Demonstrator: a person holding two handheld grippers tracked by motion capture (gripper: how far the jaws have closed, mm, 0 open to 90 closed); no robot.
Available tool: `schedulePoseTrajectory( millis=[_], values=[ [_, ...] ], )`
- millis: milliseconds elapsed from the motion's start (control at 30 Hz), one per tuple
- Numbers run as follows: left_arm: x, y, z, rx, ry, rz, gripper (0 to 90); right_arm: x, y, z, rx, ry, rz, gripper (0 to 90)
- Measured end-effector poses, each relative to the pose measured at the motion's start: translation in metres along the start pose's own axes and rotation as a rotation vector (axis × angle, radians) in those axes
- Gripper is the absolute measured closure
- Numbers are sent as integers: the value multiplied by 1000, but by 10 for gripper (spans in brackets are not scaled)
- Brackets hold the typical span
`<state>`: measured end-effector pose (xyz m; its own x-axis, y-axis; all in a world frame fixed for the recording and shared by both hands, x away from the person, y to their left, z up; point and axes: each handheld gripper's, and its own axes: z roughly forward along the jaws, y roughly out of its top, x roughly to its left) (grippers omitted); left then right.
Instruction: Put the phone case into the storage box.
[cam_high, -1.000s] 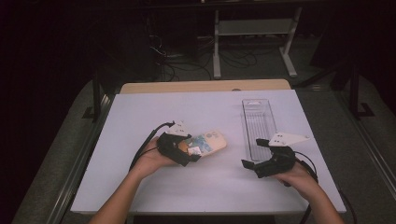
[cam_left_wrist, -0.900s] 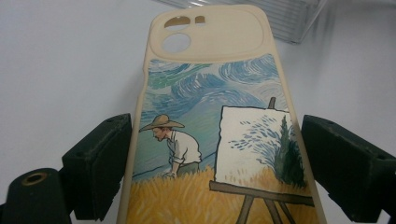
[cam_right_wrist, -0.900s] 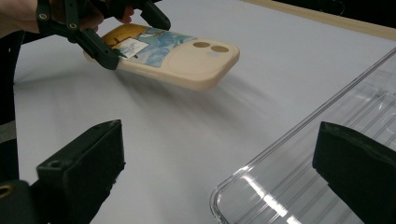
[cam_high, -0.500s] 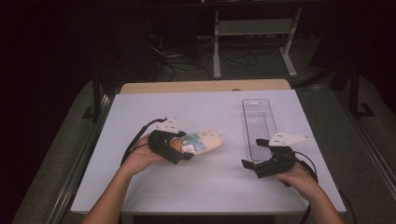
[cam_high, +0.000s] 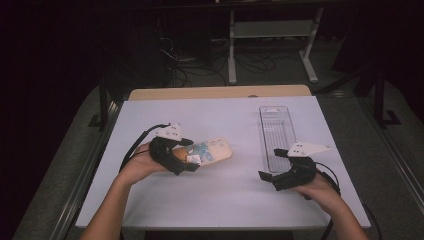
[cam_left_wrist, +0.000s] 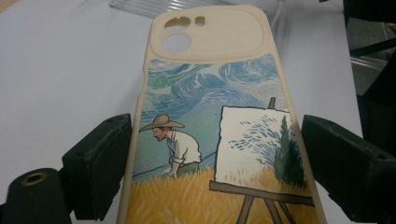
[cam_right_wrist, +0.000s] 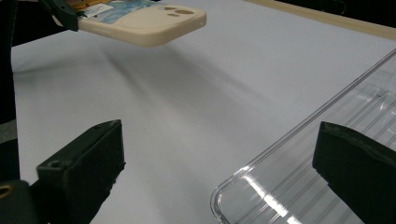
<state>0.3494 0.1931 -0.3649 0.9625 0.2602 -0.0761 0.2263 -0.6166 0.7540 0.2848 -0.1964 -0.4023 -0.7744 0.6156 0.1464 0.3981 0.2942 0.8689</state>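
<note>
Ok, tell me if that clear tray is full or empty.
Empty. The clear tray shows just its ribbed bottom in the high view; the phone case is held in the left gripper, off the table.

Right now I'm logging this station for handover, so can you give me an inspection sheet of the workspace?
Surface: white table, bare around the work.
Job's things: painted phone case lifted off the table; clear tray empty, at the right.
Clutter: nothing seen.
Grippers: left gripper shut on the phone case's sides; right gripper open, holding nothing, beside the tray's near end.
Cables: one black cable trails from the left gripper.
Surroundings: dark floor, metal rack behind.
</note>
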Motion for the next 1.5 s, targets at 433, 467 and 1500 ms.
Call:
schedulePoseTrajectory(
  millis=[433, 467, 1500],
  values=[
    [-2, 1, -2, 3, -13, 10, 109, 1, 1, -1, 11, 19, 13, 17],
    [-2, 0, -1, 5, -15, 11, 108, 1, 2, -1, 14, 21, 1, 17],
    [-5, 0, -1, 6, -16, 16, 108, -12, 56, 1, 45, 51, -66, 4]
  ],
)
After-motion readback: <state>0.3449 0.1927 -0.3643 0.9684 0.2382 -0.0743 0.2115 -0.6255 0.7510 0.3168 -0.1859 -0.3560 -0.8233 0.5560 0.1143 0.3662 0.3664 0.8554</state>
